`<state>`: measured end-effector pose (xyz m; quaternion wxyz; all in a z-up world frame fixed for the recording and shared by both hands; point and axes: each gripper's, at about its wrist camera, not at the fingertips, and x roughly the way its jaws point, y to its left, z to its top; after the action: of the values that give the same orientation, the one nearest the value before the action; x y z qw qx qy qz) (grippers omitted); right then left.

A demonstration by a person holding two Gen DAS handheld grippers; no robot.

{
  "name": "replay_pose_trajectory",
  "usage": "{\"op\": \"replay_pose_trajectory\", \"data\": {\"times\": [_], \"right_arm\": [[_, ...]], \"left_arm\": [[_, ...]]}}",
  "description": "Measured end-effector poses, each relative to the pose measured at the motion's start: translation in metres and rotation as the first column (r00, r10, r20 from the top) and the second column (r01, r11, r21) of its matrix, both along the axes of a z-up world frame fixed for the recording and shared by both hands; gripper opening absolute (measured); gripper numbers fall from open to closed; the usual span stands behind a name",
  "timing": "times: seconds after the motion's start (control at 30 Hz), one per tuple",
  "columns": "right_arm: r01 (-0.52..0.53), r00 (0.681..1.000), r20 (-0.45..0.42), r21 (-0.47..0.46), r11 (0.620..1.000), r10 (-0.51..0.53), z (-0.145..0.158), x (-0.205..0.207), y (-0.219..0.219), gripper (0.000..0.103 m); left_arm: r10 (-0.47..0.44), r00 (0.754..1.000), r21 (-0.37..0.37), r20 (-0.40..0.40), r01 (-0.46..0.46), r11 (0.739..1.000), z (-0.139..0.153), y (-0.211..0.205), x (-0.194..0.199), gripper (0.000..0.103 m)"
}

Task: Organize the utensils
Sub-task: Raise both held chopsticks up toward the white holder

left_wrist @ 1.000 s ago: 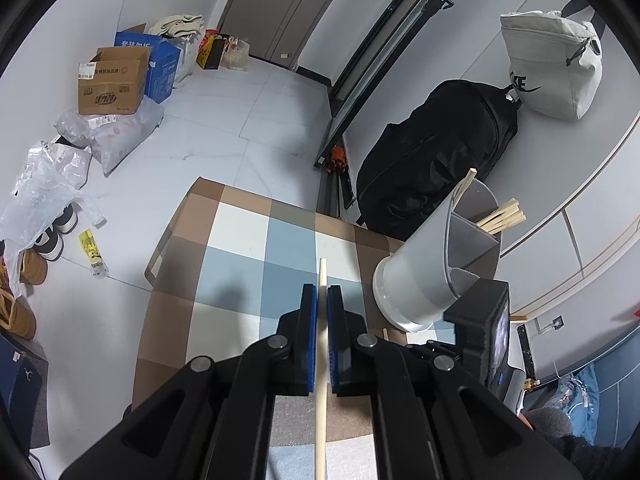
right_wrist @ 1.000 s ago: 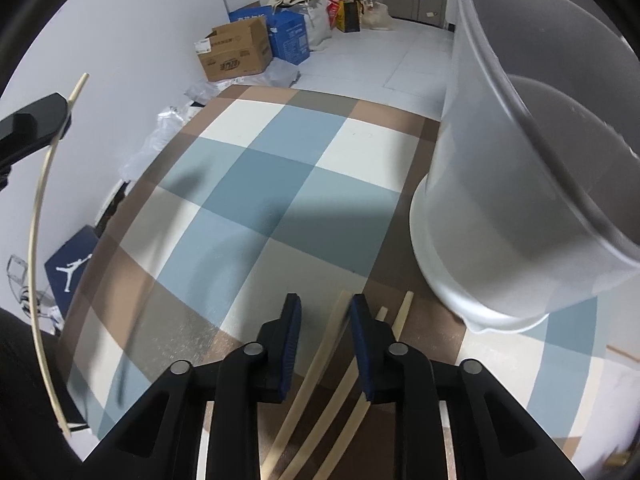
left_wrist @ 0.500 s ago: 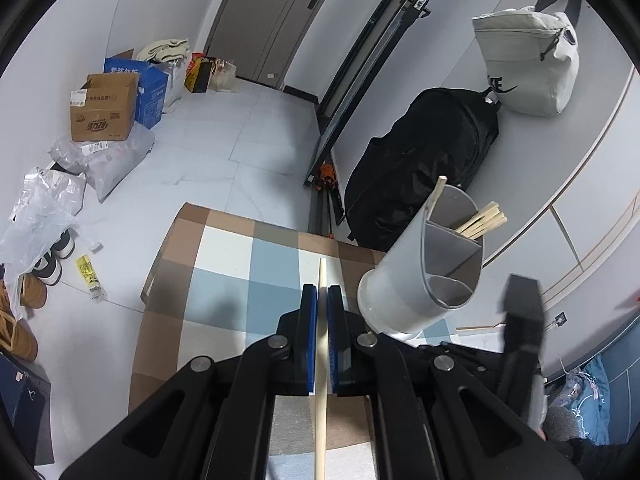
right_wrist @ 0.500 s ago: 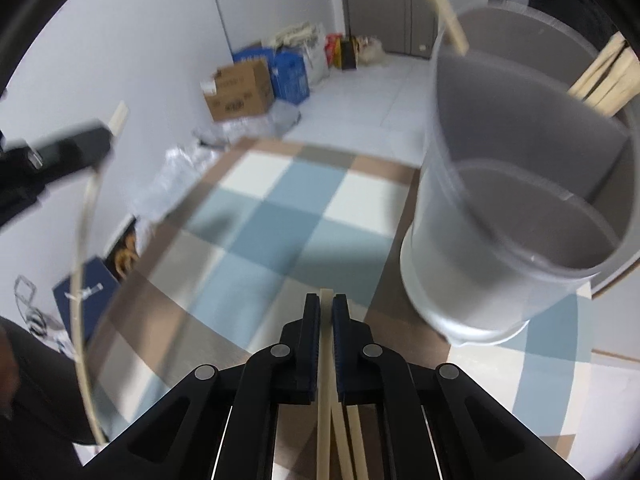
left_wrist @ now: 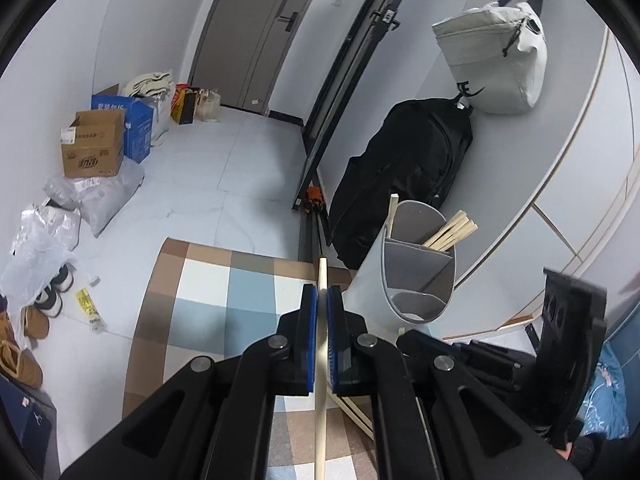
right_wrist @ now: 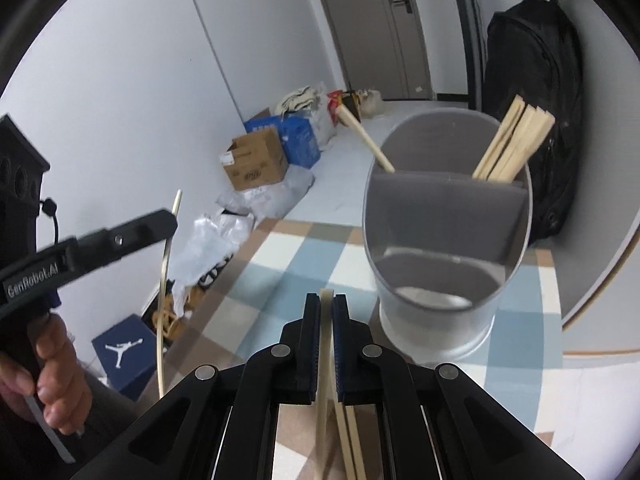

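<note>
Both grippers have risen off the checked desk [right_wrist: 280, 264] since a second ago, the right one having closed on a chopstick [right_wrist: 325, 360] that lay there. Left gripper [left_wrist: 322, 344] has jaws clamped on another chopstick [left_wrist: 321, 400] (held lengthwise, likely for dropping in). Grey divided holder [right_wrist: 444, 248] stands ahead, sticks already inside.

A home entryway: a grey door [left_wrist: 256, 32] at twelve o'clock, cardboard boxes [left_wrist: 94, 148] and shoes [left_wrist: 52, 292] at nine, a black backpack [left_wrist: 404, 168] at two, checked tablecloth [left_wrist: 208, 300] below.
</note>
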<state>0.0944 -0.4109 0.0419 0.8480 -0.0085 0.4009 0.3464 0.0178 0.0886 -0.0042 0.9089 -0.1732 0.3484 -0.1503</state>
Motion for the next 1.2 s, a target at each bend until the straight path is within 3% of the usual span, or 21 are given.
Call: {"op": "replay_pose_trajectory", "data": {"times": [0.13, 0.27, 0.37, 0.57, 0.7, 0.8, 0.97, 1.03, 1.1, 1.2], "right_arm": [[0.027, 0.999, 0.025, 0.044, 0.999, -0.028, 0.008, -0.002, -0.012, 0.005], [0.059, 0.995, 0.075, 0.119, 0.991, -0.068, 0.036, -0.001, -0.029, 0.005], [0.062, 0.989, 0.121, 0.156, 0.986, -0.081, 0.054, -0.002, -0.038, 0.000], [0.042, 0.982, 0.171, 0.184, 0.982, -0.074, 0.078, 0.006, -0.045, 0.000], [0.028, 0.995, 0.095, 0.163, 0.986, -0.044, 0.058, 0.008, -0.048, 0.000], [0.037, 0.999, -0.012, 0.154, 0.987, -0.036, 0.031, 0.004, -0.048, 0.003], [0.012, 0.984, -0.179, 0.083, 0.996, 0.003, -0.016, 0.000, -0.033, 0.003], [0.030, 0.972, -0.236, 0.059, 0.998, -0.016, -0.032, -0.003, -0.032, 0.007], [0.061, 0.949, -0.312, 0.067, 0.996, -0.037, -0.047, -0.005, -0.037, 0.021], [0.145, 0.899, -0.428, 0.092, 0.985, -0.092, -0.065, -0.013, -0.048, 0.025]], "left_arm": [[0.001, 1.000, -0.002, -0.004, -0.001, 1.000, 0.006, -0.002, 0.001, 0.001], [-0.002, 1.000, -0.030, 0.017, 0.003, 1.000, 0.021, -0.009, 0.001, 0.001], [-0.003, 0.998, -0.047, 0.061, 0.006, 0.999, 0.039, -0.015, 0.002, 0.001], [-0.016, 0.986, -0.047, 0.164, 0.024, 0.999, 0.073, -0.030, 0.014, 0.001], [-0.002, 0.989, -0.040, 0.151, 0.008, 0.999, 0.064, -0.026, 0.017, 0.001], [0.016, 0.992, -0.039, 0.127, -0.012, 0.999, 0.053, -0.015, 0.015, 0.001], [0.041, 0.997, -0.019, 0.072, -0.040, 0.999, 0.030, 0.003, 0.012, 0.001], [0.050, 0.997, -0.014, 0.053, -0.049, 0.999, 0.020, 0.008, 0.010, 0.001], [0.059, 0.998, -0.011, 0.038, -0.059, 0.998, 0.012, 0.013, 0.010, 0.001], [0.062, 0.998, -0.013, 0.029, -0.062, 0.998, 0.006, 0.016, 0.013, 0.001]]}}
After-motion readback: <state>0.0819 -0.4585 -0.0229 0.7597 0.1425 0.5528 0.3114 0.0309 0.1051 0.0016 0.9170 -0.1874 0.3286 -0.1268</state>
